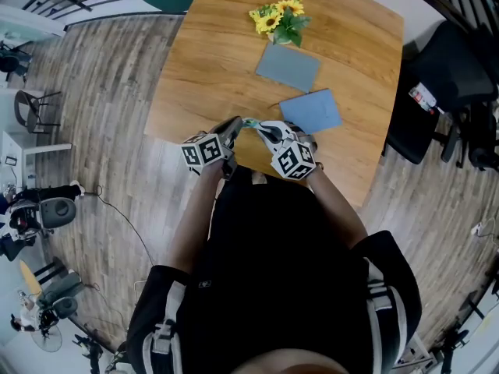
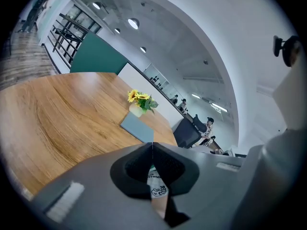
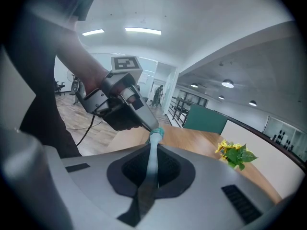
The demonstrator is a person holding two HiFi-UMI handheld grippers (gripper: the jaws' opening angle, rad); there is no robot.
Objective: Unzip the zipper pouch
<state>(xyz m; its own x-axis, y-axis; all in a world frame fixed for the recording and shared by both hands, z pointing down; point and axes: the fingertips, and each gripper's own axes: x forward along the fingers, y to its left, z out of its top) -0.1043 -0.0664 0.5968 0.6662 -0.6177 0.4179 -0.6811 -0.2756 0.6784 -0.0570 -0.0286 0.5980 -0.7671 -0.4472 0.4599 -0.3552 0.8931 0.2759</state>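
Both tools sit close to the person's body, over the near edge of the table (image 1: 210,45). The left gripper (image 1: 232,128) has its jaws pressed together on a thin white panel with a small cartoon print. The right gripper (image 1: 263,129) is likewise clamped, on a pale blue-white strip seen edge-on.

Both pieces appear to belong to the zipper pouch (image 1: 249,121), which hangs in the air between the two tips, clear of the tabletop.

Progress, as judged: grasp done on both sides. The tips are nearly touching, so the zip probably has little or no travel yet and the pull apart remains. No view shows the teeth, so open or closed cannot be told.

Pouch appearance: flat, limp, light-coloured, with a teal bit at the end by the left tip, possibly the pull tab.

Further off on the table lie a blue flat piece (image 1: 312,111) and a grey-blue flat piece (image 1: 288,66), with sunflowers (image 1: 281,18) beyond.
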